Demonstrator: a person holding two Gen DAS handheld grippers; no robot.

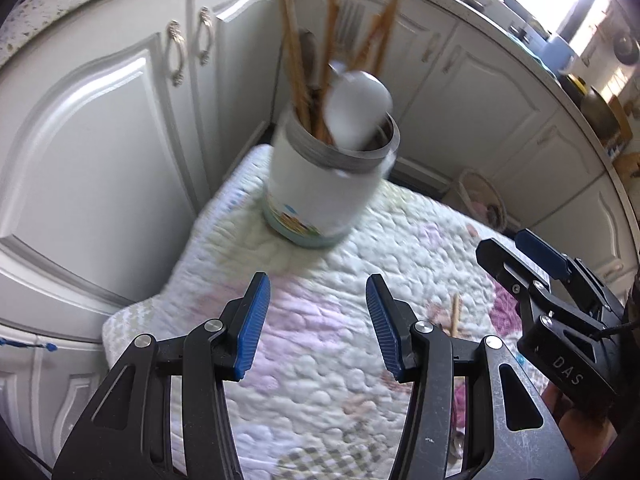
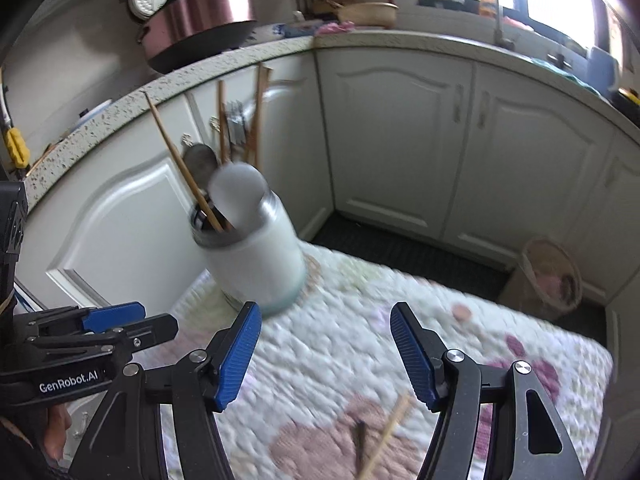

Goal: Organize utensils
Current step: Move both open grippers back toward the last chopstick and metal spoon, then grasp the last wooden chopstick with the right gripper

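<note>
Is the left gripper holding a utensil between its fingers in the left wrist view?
No: the left gripper is open, and only the quilted cloth shows between its fingers, short of the utensil jar.

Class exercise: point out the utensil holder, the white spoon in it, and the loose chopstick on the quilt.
utensil holder (image 1: 320,196), left wrist view, white side wall.
white spoon (image 1: 358,110), left wrist view, bowl.
loose chopstick (image 2: 390,430), right wrist view, mid-shaft.

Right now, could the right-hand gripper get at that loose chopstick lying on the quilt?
Probably yes. The right gripper is open and holds nothing, and the chopstick lies loose on the quilt just below its fingers, with nothing over it. A dark utensil beside it might get caught too.
</note>
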